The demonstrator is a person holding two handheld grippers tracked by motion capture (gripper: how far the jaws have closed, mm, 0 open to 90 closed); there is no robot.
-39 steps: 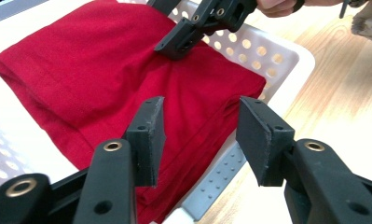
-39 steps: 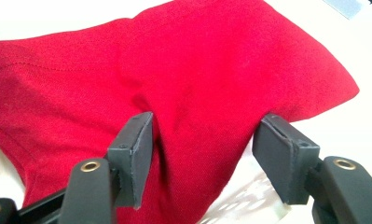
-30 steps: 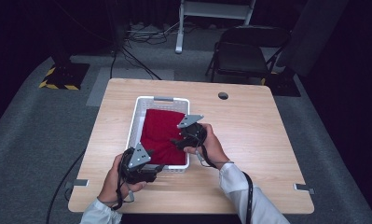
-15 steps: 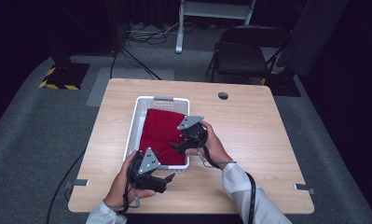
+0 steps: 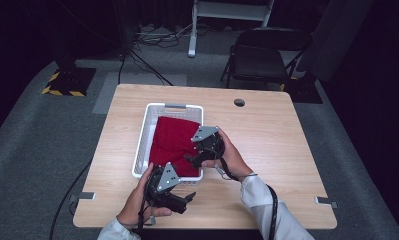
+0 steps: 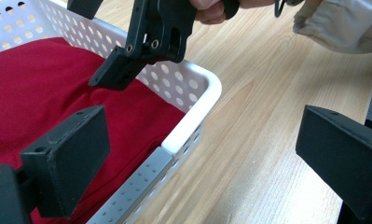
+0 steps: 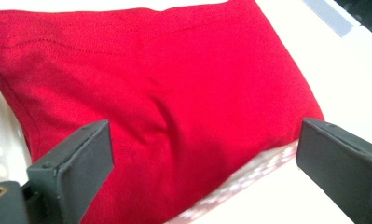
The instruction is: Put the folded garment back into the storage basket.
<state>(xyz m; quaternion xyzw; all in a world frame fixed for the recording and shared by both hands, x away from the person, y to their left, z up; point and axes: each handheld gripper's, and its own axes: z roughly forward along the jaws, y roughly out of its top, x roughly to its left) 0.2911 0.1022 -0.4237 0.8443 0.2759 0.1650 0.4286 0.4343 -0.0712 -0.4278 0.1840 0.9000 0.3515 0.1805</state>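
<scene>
Both claws stand wide with nothing between the pads, their jaws having just been opening. Your left gripper point(image 5: 187, 198) sits off the basket's near edge at about 6 o'clock, tipped toward 3 o'clock over the bare wooden table point(image 5: 277, 140), your left hand point(image 5: 137, 202) wrapped around its body. Your right gripper point(image 5: 191, 159) hangs low over the basket's near right corner, at about 4 o'clock from its middle, jaws aimed toward 8 o'clock, your right hand point(image 5: 232, 157) behind it and a white sleeve point(image 5: 259, 200) trailing back. A folded red cloth point(image 5: 174, 142) lies flat inside the white perforated basket point(image 5: 143, 137), covering most of its floor, softly creased, one stitched hem showing in the right gripper view.
</scene>
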